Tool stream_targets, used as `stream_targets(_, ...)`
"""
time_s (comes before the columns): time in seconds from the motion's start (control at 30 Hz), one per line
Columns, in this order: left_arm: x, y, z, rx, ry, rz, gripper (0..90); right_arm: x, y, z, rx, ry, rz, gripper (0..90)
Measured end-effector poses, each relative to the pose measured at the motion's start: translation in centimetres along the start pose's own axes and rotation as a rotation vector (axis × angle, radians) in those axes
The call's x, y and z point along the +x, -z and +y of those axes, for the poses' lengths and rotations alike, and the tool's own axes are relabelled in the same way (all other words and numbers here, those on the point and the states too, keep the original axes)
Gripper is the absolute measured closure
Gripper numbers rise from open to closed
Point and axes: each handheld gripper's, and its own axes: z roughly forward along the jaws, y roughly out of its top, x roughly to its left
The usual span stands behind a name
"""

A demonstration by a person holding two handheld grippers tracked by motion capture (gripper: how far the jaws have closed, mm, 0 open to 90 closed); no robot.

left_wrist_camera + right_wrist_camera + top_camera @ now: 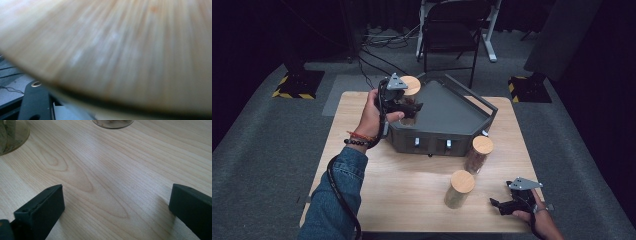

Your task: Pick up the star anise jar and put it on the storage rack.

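Left gripper (404,106) clamping cork-lidded jar (410,86) over grey tray's (447,107) left corner, likely for loading; right gripper (508,204) spread, idle on table (407,180) near two remaining jars (469,172).

blurred wooden lid (130,50) close against the left gripper's camera, jar bases (10,135) cut off

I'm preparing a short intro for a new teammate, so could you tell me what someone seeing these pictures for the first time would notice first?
Most striking is the left gripper holding a wooden-lidded jar at the left corner of the dark grey tray at the table's far side. Two more lidded jars stand on the wooden table in front of the tray. The right gripper rests open near the right front edge.
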Motion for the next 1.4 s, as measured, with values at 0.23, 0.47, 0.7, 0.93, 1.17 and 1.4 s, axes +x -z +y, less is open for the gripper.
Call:
stream_targets(0.23, 0.3, -1.7, 0.2, 0.020, 0.020, 0.019, 24.6, 0.0, 0.0, 0.0, 0.000, 0.000, 0.000, 0.0)
stream_targets(0.47, 0.9, -3.1, -0.1, 0.030, 0.061, 0.052, 24.6, 0.0, 0.0, 0.0, 0.000, 0.000, 0.000, 0.0)
stream_targets(0.7, 1.6, -4.2, -0.7, 0.033, 0.104, 0.088, 24.6, 0.0, 0.0, 0.0, 0.000, -0.001, 0.000, 0.0)
stream_targets(0.93, 1.7, -5.3, -1.0, 0.038, 0.123, 0.098, 24.6, 0.0, 0.0, 0.0, 0.000, -0.001, 0.001, 0.0)
stream_targets(1.17, 1.6, -6.5, -1.3, 0.049, 0.131, 0.100, 24.6, 0.0, 0.0, 0.0, 0.000, -0.001, 0.001, 0.0)
stream_targets(1.4, 1.3, -7.3, -1.6, 0.065, 0.129, 0.098, 24.6, 0.0, 0.0, 0.0, 0.000, -0.001, 0.001, 0.0)
